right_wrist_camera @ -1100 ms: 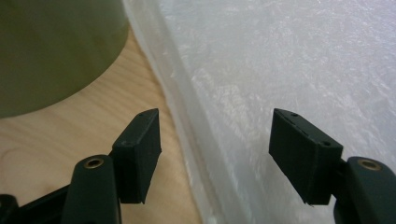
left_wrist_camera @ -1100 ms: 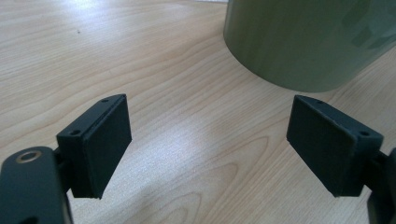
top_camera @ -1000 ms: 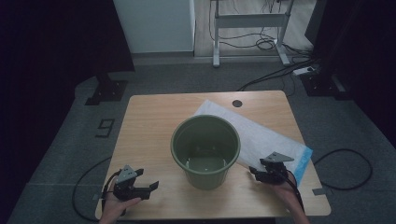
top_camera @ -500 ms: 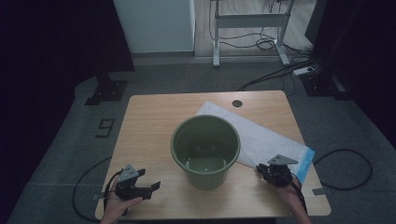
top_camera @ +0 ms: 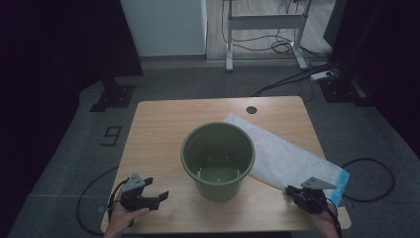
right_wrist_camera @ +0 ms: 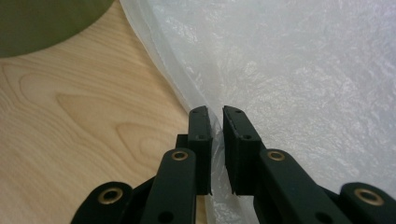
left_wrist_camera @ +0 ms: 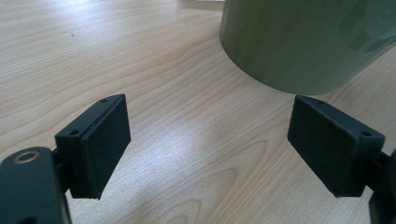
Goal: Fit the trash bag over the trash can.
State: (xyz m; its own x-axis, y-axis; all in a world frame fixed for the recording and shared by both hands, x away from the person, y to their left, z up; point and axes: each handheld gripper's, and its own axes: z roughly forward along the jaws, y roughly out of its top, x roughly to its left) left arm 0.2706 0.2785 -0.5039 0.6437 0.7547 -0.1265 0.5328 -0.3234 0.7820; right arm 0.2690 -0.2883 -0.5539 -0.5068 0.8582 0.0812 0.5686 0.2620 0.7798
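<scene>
A green plastic pot stands upright in the middle of the wooden table, with nothing inside it. A translucent plastic bag with a blue corner lies flat to its right. My right gripper is at the bag's near edge. Its jaws have just been closing, and in the right gripper view the right gripper is shut on the thin edge of the bag. My left gripper rests at the near left, apart from the pot. In its own view the left gripper is open over bare wood, the pot ahead.
A dark round hole sits in the table's far edge. The table's near edge runs just below both hands. A metal desk frame and cables lie on the floor behind. A black cable loops off the right side.
The right gripper's jaws closed on the bag's edge, and the hand moved toward the near right, dragging the bag slightly that way. The left gripper stayed put.
</scene>
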